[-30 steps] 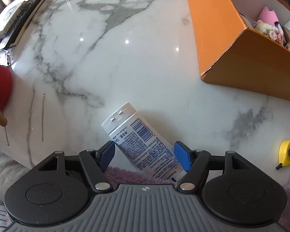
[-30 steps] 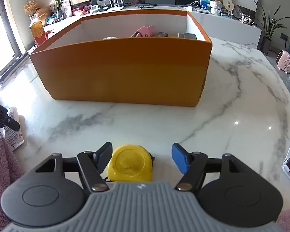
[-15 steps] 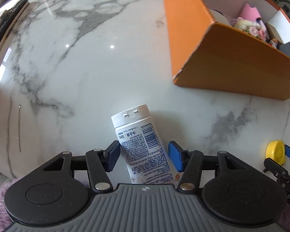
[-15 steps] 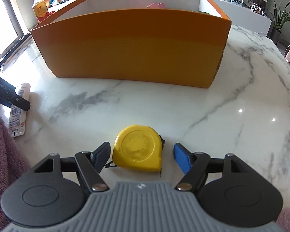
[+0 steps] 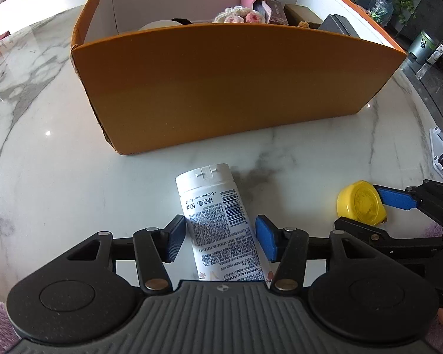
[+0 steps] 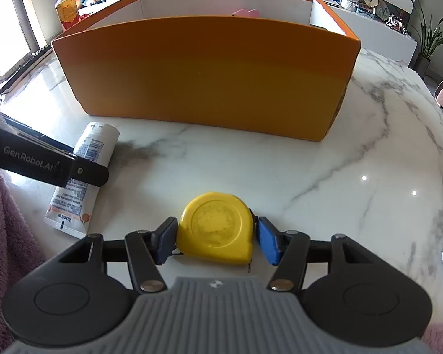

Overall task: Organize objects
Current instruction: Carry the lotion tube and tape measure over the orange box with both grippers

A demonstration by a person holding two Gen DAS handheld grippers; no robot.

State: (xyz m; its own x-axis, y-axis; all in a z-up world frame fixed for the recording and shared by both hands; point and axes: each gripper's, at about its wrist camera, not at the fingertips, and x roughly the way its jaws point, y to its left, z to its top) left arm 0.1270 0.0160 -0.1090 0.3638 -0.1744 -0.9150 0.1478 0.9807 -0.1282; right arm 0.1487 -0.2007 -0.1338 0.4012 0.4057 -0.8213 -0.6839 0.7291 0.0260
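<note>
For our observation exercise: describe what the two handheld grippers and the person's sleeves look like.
Both the left gripper and right gripper have black linkage arms with silver rivets, a ribbed grey body, and blue pads. White "GenRobot.AI" lettering marks the left one's side. The sleeves are fluffy pink-purple fleece.

Both wrist cameras look steeply down from close above the marble table (image 5: 59,177), facing the far orange box (image 6: 209,73); both views share it, the left camera sitting left of the right one.
</note>
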